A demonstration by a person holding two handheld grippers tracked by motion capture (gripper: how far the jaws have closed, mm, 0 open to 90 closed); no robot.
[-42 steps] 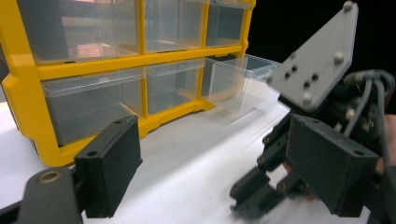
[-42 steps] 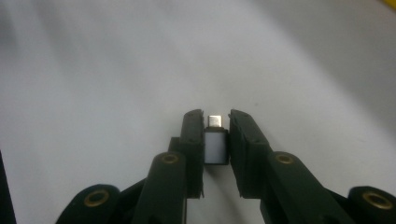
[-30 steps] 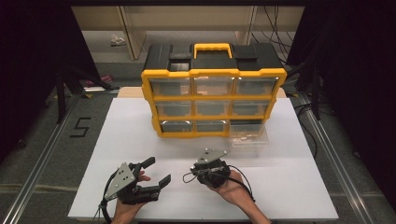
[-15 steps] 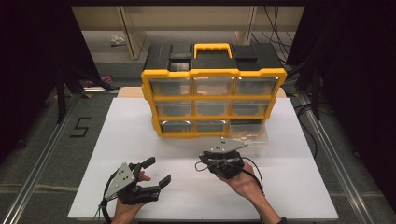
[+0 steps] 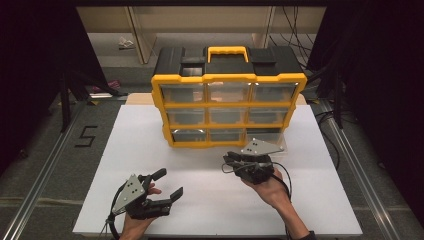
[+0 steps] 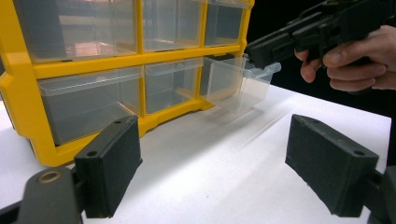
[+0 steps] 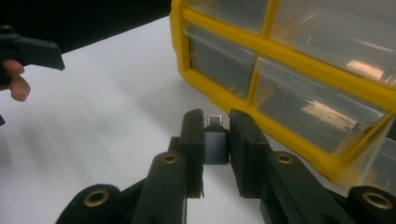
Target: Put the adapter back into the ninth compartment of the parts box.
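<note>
A yellow organizer point(image 5: 227, 78) with clear drawers and a black top stands at the middle of the white board point(image 5: 140, 145). Its bottom right drawer point(image 5: 278, 137) is pulled out; in the left gripper view that drawer point(image 6: 236, 81) looks empty. My right gripper point(image 5: 229, 161) hovers just in front of the drawer, shut on a small dark adapter point(image 7: 215, 145) with a metal plug at its tip. My left gripper point(image 5: 170, 184) rests low near the board's front edge. Its pads point(image 6: 112, 168) stand wide apart, with nothing between them.
The other drawers point(image 6: 88, 100) of the organizer are closed. Bare white board lies between the grippers and the organizer. A metal rail point(image 5: 47, 165) runs along the floor on the left, and shelving point(image 5: 140, 30) stands behind the table.
My right gripper has moved forward and to the right, from the board's front middle up to the pulled-out drawer. The left gripper has stayed put.
</note>
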